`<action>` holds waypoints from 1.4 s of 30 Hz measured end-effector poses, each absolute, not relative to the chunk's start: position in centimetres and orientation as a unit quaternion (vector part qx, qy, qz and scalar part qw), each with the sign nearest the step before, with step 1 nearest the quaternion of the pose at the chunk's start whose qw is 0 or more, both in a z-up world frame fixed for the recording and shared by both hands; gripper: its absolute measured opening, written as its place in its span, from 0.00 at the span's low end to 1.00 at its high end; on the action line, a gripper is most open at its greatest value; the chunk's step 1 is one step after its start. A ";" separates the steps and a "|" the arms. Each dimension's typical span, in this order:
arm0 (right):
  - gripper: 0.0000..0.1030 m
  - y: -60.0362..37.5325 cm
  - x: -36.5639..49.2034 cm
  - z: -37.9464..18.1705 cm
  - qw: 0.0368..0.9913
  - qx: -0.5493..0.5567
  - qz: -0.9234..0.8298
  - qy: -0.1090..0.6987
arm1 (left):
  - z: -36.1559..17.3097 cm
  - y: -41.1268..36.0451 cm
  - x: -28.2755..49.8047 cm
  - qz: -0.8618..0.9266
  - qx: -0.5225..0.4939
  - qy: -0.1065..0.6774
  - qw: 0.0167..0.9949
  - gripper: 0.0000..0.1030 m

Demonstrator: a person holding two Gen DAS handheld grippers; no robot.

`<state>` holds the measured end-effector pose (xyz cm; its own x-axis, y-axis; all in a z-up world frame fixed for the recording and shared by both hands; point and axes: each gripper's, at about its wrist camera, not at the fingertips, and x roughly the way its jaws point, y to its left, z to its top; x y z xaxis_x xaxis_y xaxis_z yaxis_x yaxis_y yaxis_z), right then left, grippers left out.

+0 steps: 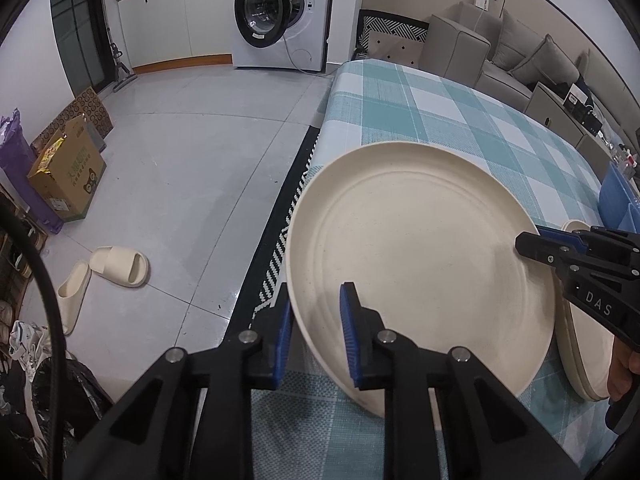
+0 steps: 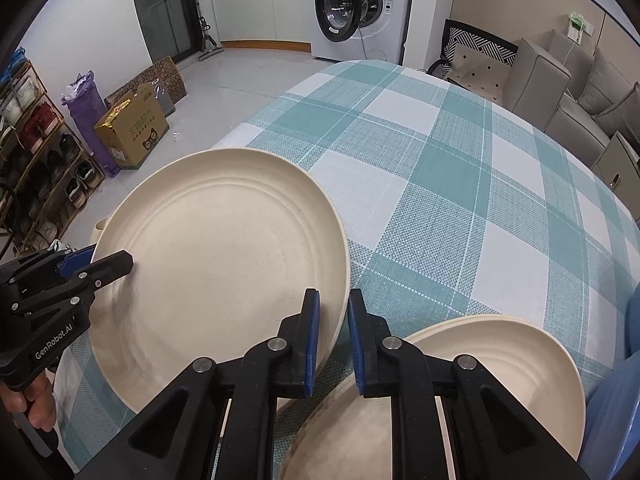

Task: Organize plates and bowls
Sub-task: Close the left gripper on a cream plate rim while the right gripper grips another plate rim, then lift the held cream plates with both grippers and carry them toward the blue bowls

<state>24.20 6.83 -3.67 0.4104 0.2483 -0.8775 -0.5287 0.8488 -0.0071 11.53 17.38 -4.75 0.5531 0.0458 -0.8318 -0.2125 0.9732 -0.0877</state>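
Both grippers (image 1: pixel 316 332) (image 2: pixel 334 336) on empty plate (image 1: pixel 420 256)

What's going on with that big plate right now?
Left gripper and right gripper both clamped on cream plate rim. Plate stack beside it. Nothing blocking.

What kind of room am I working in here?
Most likely a lived-in home, an open living and laundry area: a washing machine by the far wall, a grey sofa, and a table with a checked tablecloth.

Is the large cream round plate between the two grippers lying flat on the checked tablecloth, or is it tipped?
Tipped. The large cream round plate overhangs the tablecloth's edge, its far rim raised, clamped at opposite rims by the left gripper and right gripper.
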 end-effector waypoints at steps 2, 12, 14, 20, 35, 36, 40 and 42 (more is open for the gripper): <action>0.14 6.8 24.2 -3.7 0.828 -0.143 0.234 0.489 | -4.7 17.4 11.5 0.074 -0.090 0.466 0.877 0.21; 0.14 6.5 24.1 -3.0 0.835 -0.139 0.231 0.479 | -4.2 17.0 11.4 0.075 -0.089 0.460 0.880 0.21; 0.14 6.4 24.1 -2.7 0.837 -0.138 0.231 0.477 | -4.1 16.9 11.3 0.075 -0.088 0.459 0.881 0.21; 0.14 5.9 24.0 -2.0 0.841 -0.134 0.229 0.472 | -3.4 16.6 11.1 0.073 -0.085 0.452 0.885 0.21; 0.14 3.5 22.8 0.5 0.856 -0.117 0.223 0.451 | -1.3 14.9 10.4 0.059 -0.077 0.432 0.897 0.21; 0.14 3.2 22.7 0.6 0.857 -0.116 0.223 0.450 | -1.1 14.7 10.4 0.058 -0.076 0.431 0.897 0.21; 0.14 2.4 22.3 1.1 0.860 -0.112 0.219 0.448 | -0.5 14.1 10.2 0.051 -0.073 0.425 0.901 0.21; 0.14 2.0 22.2 1.3 0.862 -0.111 0.217 0.445 | -0.3 13.8 10.0 0.049 -0.071 0.423 0.902 0.21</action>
